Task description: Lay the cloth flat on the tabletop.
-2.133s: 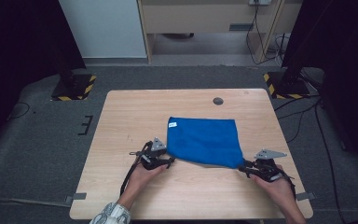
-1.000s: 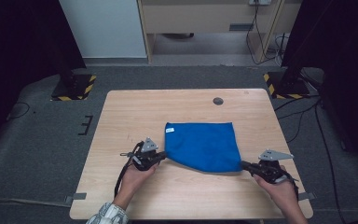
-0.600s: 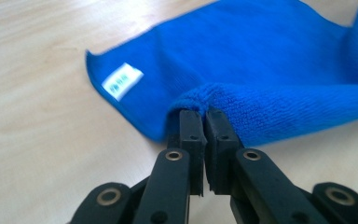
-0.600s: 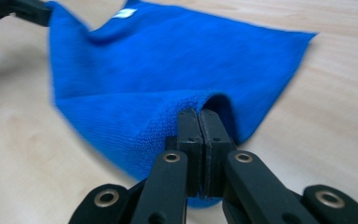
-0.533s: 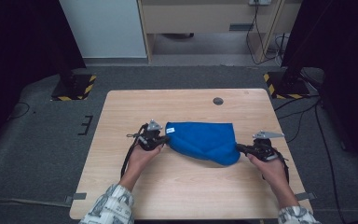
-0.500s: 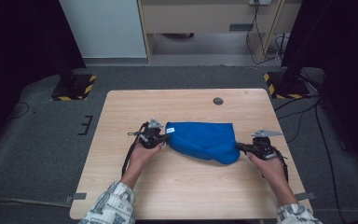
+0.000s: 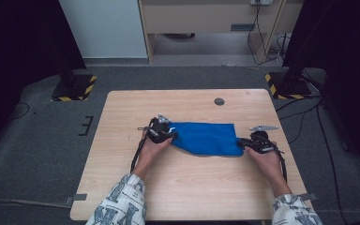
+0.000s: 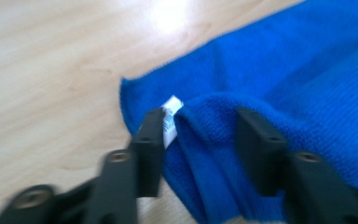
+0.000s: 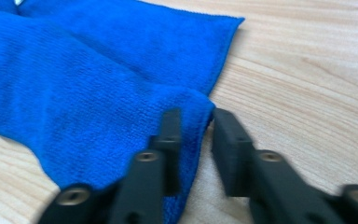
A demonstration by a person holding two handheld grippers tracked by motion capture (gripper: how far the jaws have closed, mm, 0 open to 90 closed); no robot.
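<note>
Left tool (image 7: pixel 165 133): low, jaws just opened, parted. Right tool (image 7: pixel 249 143): low, jaws just opened, parted. Both forearms extended forward, patterned sleeves.

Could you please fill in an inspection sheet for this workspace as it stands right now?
Surface: light wooden table, bare wood around the work.
Job's things: blue cloth folded over on itself into a band across the middle of the table; a small white tag at its left end.
Clutter: a small dark round disc near the far edge.
Tongs: left tongs have just been opening, a fold of cloth between the parted jaws; right tongs likewise just opening, the cloth's corner between the jaws.
Cables: one trails from each of the tongs along the forearms; more on the floor at right.
Surroundings: grey floor, striped stand feet, wooden furniture behind.
</note>
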